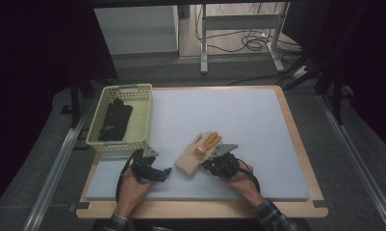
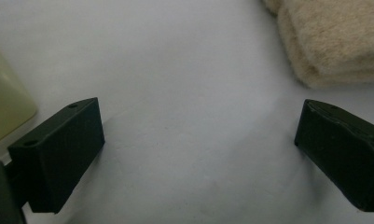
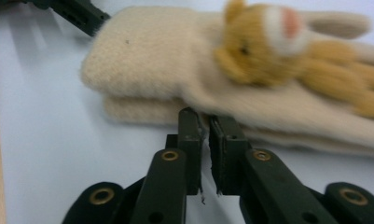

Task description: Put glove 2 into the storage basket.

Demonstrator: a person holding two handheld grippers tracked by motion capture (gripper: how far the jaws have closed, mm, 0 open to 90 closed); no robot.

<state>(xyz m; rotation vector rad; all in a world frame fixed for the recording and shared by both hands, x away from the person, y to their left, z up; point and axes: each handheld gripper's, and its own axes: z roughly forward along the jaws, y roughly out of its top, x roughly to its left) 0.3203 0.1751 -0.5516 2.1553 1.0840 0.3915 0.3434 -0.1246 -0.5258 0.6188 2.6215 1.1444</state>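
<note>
So the cream gloves (image 1: pixel 199 154) are lying as a stacked pair near the front middle of the counter (image 1: pixel 258 125), cuffs toward the person, with a little orange-brown bear face knitted on the top one. The right gripper (image 1: pixel 214 161) sits right at the glove's right edge. In the right gripper view its fingers (image 3: pixel 191 140) are nearly closed with just a thin gap between them, tips right at the lower glove's edge; whether they actually pinch any fabric is too blurry to tell. The left gripper (image 1: pixel 162 172) rests on the counter just left of the cuffs, and its fingers (image 2: pixel 58 154) stand wide open with bare counter between them; in the left gripper view the cuff (image 2: pixel 334 42) is off past the right-hand finger, not touching.

Around them: a pale yellow-green basket (image 1: pixel 143 126) sits at the left edge of the counter, just behind the left gripper, with something black (image 1: pixel 114 120) lying inside. That basket is the only thing close on the left side, and its front corner is near the left gripper's top plate.

Room-wise, the whole right half and the back of the counter are bare. The front edge is close behind both hands, with a strip of wood (image 1: pixel 205 209) showing along it. Past the far edge there's a table frame (image 1: pixel 238 33) and cables (image 1: pixel 255 41) on the floor.
</note>
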